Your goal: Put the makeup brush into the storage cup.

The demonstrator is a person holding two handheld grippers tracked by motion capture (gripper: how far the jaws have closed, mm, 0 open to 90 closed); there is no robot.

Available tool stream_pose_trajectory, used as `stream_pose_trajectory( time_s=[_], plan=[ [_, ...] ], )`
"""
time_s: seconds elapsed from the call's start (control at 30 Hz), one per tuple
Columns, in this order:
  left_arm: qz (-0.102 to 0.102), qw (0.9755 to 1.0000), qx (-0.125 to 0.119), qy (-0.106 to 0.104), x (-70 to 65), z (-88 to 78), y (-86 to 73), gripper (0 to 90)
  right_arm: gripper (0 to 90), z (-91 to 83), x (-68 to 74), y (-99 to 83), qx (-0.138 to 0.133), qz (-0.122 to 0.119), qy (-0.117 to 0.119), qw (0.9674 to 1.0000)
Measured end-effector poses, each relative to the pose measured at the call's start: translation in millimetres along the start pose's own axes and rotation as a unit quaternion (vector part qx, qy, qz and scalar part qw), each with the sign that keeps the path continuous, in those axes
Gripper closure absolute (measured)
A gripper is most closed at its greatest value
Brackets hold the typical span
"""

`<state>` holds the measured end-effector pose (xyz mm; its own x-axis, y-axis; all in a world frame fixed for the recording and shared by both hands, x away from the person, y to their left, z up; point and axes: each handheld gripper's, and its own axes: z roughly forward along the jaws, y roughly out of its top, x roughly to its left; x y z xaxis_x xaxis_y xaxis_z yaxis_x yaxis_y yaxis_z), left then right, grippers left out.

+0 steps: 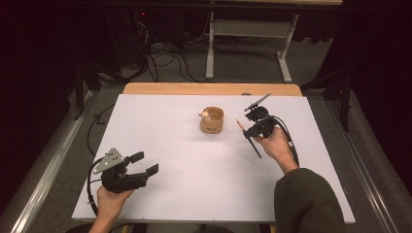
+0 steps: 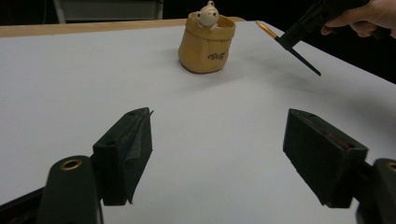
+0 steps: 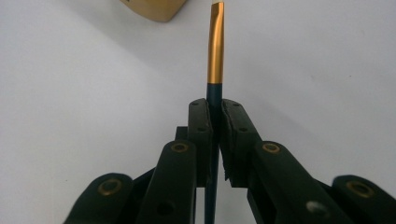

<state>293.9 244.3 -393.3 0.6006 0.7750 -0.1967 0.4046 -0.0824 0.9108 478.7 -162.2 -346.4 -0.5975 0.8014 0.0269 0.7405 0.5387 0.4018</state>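
A tan pot (image 1: 212,121) with a small pale bear figure at its rim stands on the white table (image 1: 194,160), also in the left gripper view as the pot (image 2: 208,46). My right gripper (image 1: 249,132) is right of the pot, shut on a slim dark pencil (image 1: 254,145) with a gold band. The pencil (image 3: 215,51) sticks out past the closed right gripper (image 3: 215,105), gold end toward the pot's base (image 3: 154,9). It hangs tilted above the table as the pencil (image 2: 299,53). My left gripper (image 1: 145,163) rests near the front left, open and holding nothing, as the left gripper (image 2: 219,121) shows.
The white sheet covers a wooden table whose far edge (image 1: 209,89) shows as a bare strip. Beyond it are a white frame's legs (image 1: 210,58) and cables on the floor. A cable (image 1: 291,141) trails from the right gripper.
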Motion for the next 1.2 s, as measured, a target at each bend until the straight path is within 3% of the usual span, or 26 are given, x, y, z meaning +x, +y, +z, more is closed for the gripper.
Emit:
stream_pose_trajectory(
  time_s=[0.47, 0.77, 1.2],
  plan=[
    [0.001, 1.0, -0.001, 0.0, -0.3, -0.3, 0.0, 24.3, 85.3, -4.8, -2.1, -9.3, -0.041, 0.007, 0.013, 0.999],
    [0.002, 1.0, 0.001, -0.001, -0.1, 0.2, 0.5, 24.3, 85.4, -7.7, 0.0, -15.3, -0.062, 0.006, 0.008, 0.998],
    [0.001, 1.0, -0.001, -0.001, -0.2, -0.1, 0.5, 24.3, 85.4, -11.0, -1.8, -23.2, -0.096, 0.008, 0.015, 0.9952]
  ],
)
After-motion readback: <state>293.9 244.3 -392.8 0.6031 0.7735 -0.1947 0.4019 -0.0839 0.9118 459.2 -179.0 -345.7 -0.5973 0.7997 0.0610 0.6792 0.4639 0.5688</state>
